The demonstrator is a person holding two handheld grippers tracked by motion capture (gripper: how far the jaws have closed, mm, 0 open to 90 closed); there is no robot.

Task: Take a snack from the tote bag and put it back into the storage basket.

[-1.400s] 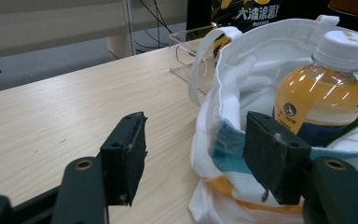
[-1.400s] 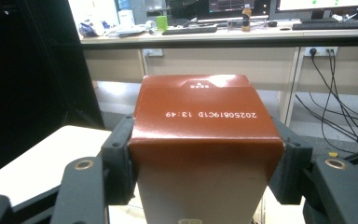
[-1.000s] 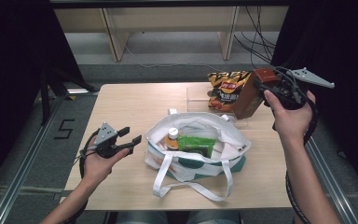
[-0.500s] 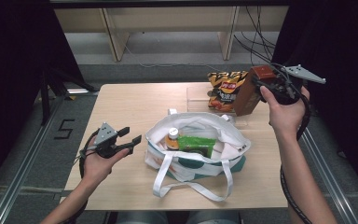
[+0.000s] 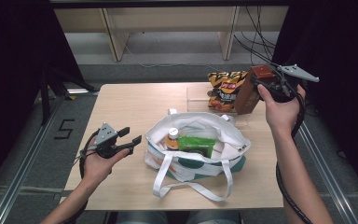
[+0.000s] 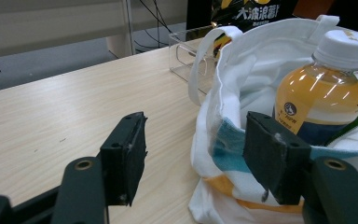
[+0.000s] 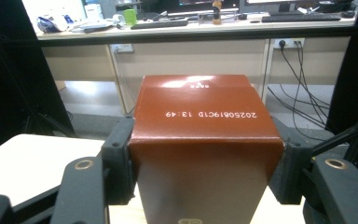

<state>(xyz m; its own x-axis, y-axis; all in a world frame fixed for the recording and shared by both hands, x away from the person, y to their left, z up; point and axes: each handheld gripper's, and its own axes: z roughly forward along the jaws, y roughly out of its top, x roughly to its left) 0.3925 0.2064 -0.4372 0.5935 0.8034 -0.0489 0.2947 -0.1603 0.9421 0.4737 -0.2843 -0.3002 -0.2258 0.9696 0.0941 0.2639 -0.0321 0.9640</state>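
My right gripper (image 5: 260, 82) is shut on a brown carton (image 5: 247, 95), held upright at the table's far right; in the right gripper view both pads press the sides of the carton (image 7: 205, 140). A white tote bag (image 5: 157, 136) stands mid-table, holding an orange drink bottle (image 5: 171, 138) and a green packet (image 5: 196, 144). My left gripper (image 5: 131, 134) is open just left of the bag, nothing between its jaws. The left gripper view looks past them at the bag's rim (image 6: 242, 60) and the bottle (image 6: 324, 93).
A yellow and black snack bag (image 5: 223, 89) stands beside the carton, behind a clear plastic tray (image 5: 198, 95). The bag's straps (image 5: 191, 189) trail toward the table's front edge. Bare wood stretches across the left half of the table (image 5: 121, 107).
The right hand has carried the brown carton slightly left, closer to the snack bag. The left hand and its gripper have kept still.
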